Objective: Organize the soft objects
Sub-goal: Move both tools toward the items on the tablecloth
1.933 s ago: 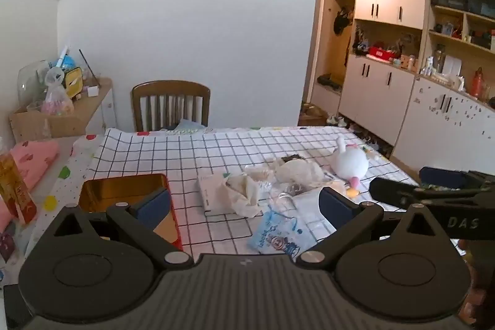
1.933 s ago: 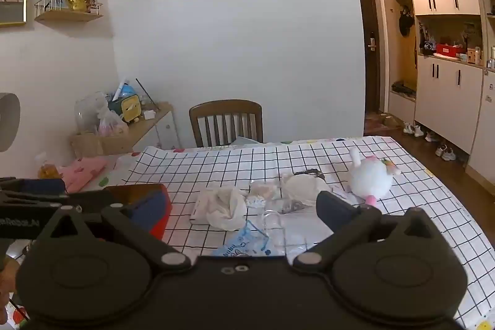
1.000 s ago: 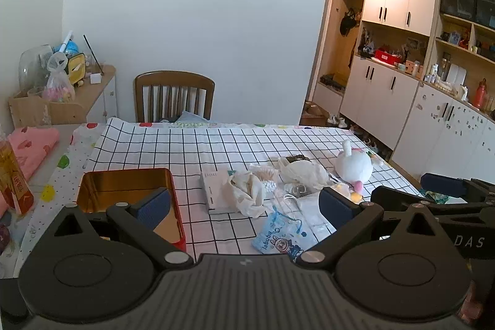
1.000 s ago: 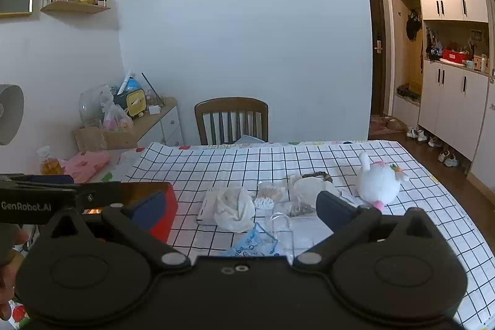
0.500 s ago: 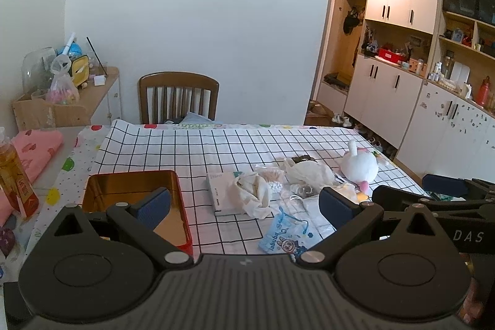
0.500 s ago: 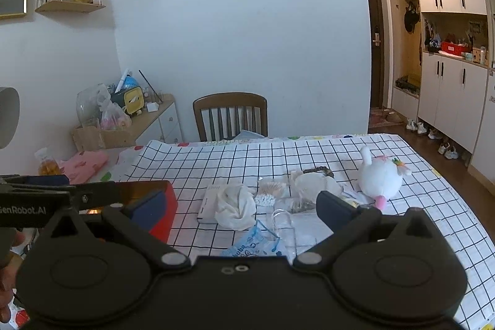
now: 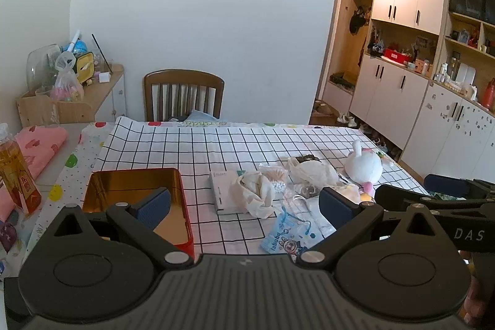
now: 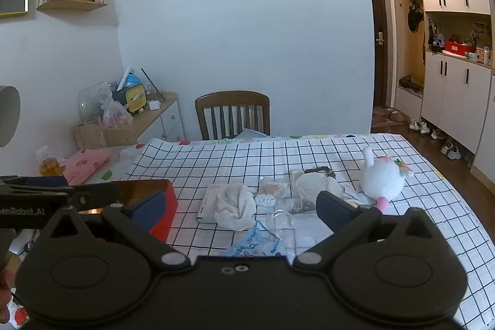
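The soft things lie in a loose bunch in the middle of the checked tablecloth [image 7: 216, 144]. There is a crumpled white cloth [image 7: 256, 194], a white bag [image 7: 312, 169] just behind it to the right, and a white plush toy [image 7: 363, 166] further right. A blue packet [image 7: 287, 237] lies nearest, in front of the cloth. The red tin with the gold inside [image 7: 136, 190] sits to the left, open on top and with nothing in it.

The left gripper [image 7: 244, 204] has its jaws wide apart and holds nothing. The right gripper [image 8: 243, 206] is wide apart too, and holds nothing. Both hang above the near edge of the table, not touching anything.

The white cloth lies straight ahead of both grippers, a bit further away and lower down. It is a round lump with no clear long side. In the right view it sits almost in the middle between the fingers, so the right hand looks a little better lined up. The tin is nearer the left hand, so the cloth will likely travel left.
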